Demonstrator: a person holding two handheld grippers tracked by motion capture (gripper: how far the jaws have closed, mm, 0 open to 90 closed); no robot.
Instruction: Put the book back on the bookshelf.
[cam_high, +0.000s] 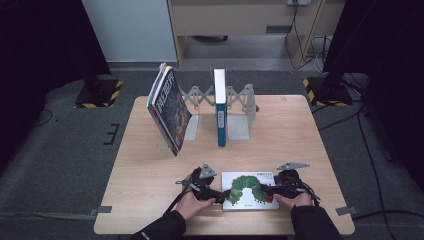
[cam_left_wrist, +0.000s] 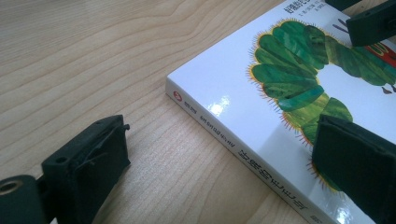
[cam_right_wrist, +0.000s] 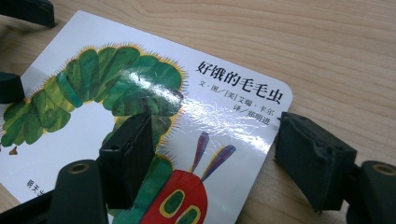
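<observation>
At about 6 o'clock on the table (cam_high: 150, 165), close to the near edge, lies a flat picture book (cam_high: 248, 190) with a white cover and a green caterpillar with a red head. Both grippers are set on it, one from each short side.

From 9 o'clock comes the left gripper (cam_high: 219, 195), held in the person's left hand (cam_high: 192, 205). In the left gripper view its jaws stand wide apart: one hangs over the bare wood just off the book's spine, the other over the cover at the caterpillar's body, so the spine edge lies between them unpinched.

From 3 o'clock comes the right gripper (cam_high: 268, 192), held in the right hand (cam_high: 295, 200). In the right gripper view its jaws are also apart, straddling the book's rounded corner beside the printed title: one jaw sits over the cover near the red head, the other over the wood just past the edge. Neither seems to press on the book.

Toward 12 o'clock stands a folding metal book rack (cam_high: 235, 107). A blue-spined book (cam_high: 220, 107) is upright in it, and a larger dark-covered book (cam_high: 167, 110) leans at a tilt at its 9 o'clock end, well apart from the picture book.
</observation>
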